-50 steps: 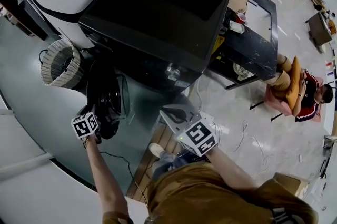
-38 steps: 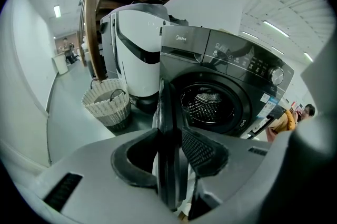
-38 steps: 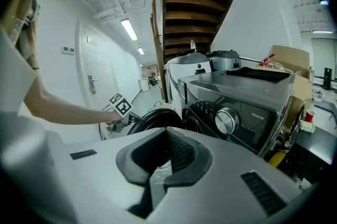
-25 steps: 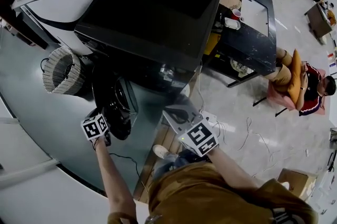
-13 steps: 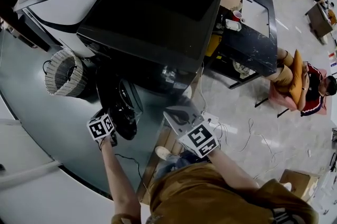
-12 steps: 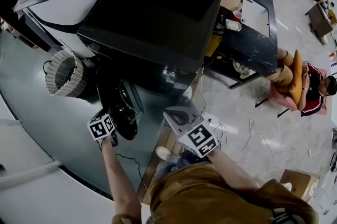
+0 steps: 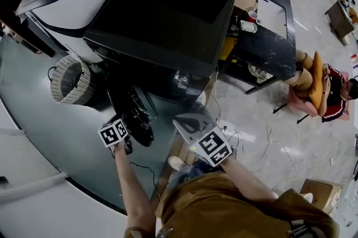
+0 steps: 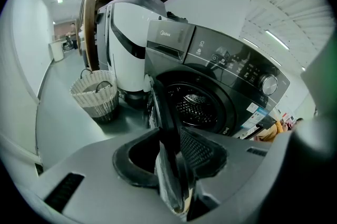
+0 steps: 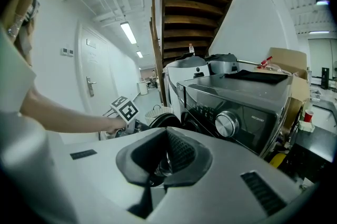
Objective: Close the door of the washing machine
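Right at my left gripper (image 8: pixel 169 165), the jaws are clamped on the free rim of the door (image 8: pixel 164 112), one pad on each face, and the rim runs straight up out of the grip, edge-on to me. My right gripper (image 9: pixel 166 157) hangs off to the other side with its jaws drawn together on nothing, pointing at the control panel and taking no part.

Just beyond the left jaws, to the right of the door's edge, lies the drum opening (image 8: pixel 197 104), fully exposed, so the door stands well open, about square to the front of the washing machine (image 8: pixel 226 75). Farther off to the left sits a wicker basket (image 8: pixel 96 99), well clear of the door's sweep.

I judge this the swing itself, begun but far from done. Next I should carry the rim to the right in an arc about the hinge, letting my wrist roll with it, then press until the latch catches and release only then.
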Demonstrator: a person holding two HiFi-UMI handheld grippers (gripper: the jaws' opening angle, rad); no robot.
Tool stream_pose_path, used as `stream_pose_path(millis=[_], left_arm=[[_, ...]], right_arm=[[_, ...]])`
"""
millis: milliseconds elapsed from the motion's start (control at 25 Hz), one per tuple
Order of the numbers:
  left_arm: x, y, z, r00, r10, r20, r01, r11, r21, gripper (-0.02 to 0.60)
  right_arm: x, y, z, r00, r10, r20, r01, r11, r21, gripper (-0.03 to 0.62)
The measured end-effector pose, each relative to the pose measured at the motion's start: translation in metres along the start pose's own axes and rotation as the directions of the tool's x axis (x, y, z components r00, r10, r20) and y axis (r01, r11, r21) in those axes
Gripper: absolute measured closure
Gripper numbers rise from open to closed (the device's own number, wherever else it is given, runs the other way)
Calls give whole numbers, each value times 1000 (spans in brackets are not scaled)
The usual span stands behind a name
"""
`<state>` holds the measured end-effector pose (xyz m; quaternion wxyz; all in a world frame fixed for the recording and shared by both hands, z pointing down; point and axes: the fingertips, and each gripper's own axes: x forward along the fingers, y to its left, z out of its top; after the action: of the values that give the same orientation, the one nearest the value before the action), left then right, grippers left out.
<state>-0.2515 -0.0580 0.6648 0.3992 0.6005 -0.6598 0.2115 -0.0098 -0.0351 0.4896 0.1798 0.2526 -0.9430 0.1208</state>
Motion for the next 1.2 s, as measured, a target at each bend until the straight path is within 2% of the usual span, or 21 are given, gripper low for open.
stream_pose_path(millis=[440,720,1200], left_arm=[[12,-35,7,995,-99,2,99,994,-45,440],[19,-53,12,986,-164,10,165,982,-90,439],[31,-76,23,968,-249,6,248,962,-115,439]], right_arm=[[1,-3,2,1000,-10,7,10,1000,13,582],[1,-9,2,1000,-22,10,21,1000,20,582],[-2,-22,8,998,-66,23,65,997,39,582]])
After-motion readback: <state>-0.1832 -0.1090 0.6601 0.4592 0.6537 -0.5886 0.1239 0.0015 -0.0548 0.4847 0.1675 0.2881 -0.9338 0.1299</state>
